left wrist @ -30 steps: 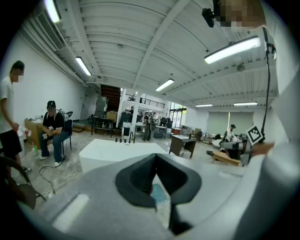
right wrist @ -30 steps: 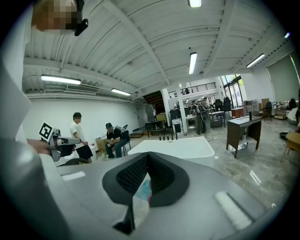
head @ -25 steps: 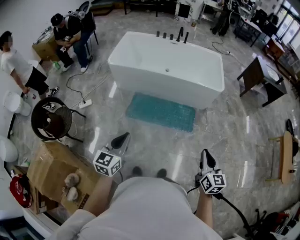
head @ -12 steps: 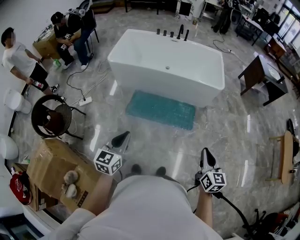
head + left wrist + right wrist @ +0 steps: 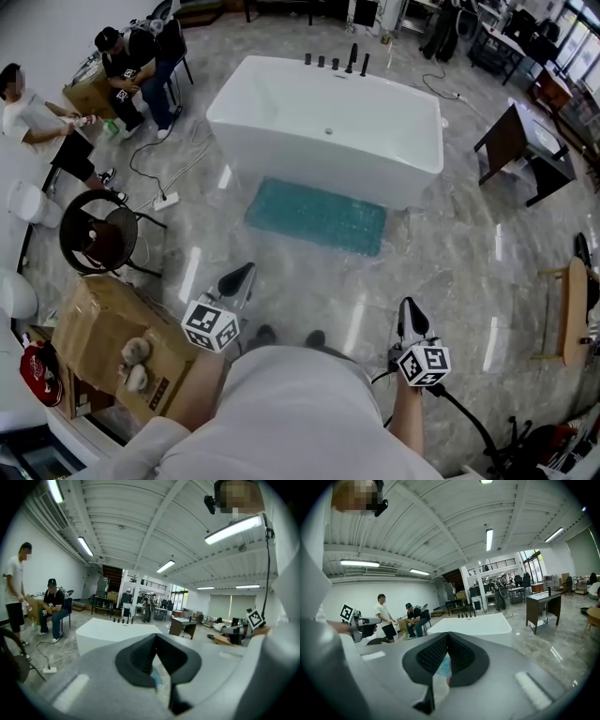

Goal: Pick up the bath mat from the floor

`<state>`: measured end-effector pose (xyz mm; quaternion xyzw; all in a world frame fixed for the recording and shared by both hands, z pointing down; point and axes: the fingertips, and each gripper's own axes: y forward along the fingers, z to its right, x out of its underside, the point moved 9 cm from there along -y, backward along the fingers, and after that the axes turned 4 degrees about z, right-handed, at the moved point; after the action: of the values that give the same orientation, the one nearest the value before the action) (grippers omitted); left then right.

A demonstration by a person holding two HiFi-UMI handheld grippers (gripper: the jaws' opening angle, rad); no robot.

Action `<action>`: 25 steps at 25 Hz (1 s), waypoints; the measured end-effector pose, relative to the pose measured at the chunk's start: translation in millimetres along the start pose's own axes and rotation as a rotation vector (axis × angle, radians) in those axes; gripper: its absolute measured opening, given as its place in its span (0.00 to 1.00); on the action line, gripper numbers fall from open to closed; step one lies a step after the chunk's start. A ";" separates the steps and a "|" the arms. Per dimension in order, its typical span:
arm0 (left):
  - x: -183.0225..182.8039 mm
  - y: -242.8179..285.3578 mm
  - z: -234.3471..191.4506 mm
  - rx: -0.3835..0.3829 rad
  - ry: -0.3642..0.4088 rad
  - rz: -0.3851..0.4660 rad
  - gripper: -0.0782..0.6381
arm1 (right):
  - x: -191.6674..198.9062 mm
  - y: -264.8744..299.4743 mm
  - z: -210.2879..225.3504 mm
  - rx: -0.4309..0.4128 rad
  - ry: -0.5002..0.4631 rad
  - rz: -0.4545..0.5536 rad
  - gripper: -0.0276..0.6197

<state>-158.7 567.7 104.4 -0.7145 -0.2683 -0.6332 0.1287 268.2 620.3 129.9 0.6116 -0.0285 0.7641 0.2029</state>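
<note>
Standing well back from the teal bath mat, the person holds both tools out in front. The left gripper and right gripper are each pinched fully closed, with nothing between the jaws. The mat lies flat on the marble floor, its far edge just beside the white bathtub, where someone would step out. Both grippers aim toward it (a two-handed lift, I'd guess, since a floppy mat sags) — the jaws must part first.
</note>
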 end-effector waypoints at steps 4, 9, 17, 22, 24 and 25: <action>3.8 7.6 13.7 -0.028 -0.009 0.005 0.11 | 0.5 -3.4 20.8 -0.021 -0.011 -0.010 0.05; 5.9 18.0 34.4 -0.020 -0.032 0.058 0.11 | 6.5 -5.6 53.0 -0.055 -0.016 -0.038 0.05; 9.2 34.5 36.1 -0.043 -0.032 0.036 0.11 | 9.2 7.8 69.7 -0.116 0.010 -0.039 0.05; 12.2 50.6 23.6 -0.039 -0.039 0.029 0.11 | 11.8 23.5 71.7 -0.134 0.009 -0.055 0.05; 13.4 57.8 13.5 -0.038 -0.041 0.028 0.11 | 12.1 32.5 71.7 -0.131 0.006 -0.060 0.05; 14.4 61.7 7.7 -0.038 -0.041 0.028 0.11 | 13.1 37.7 71.9 -0.128 0.004 -0.065 0.05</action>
<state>-117.8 524.2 126.7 -0.7334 -0.2488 -0.6214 0.1183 319.3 568.4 168.0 0.5967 -0.0570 0.7548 0.2663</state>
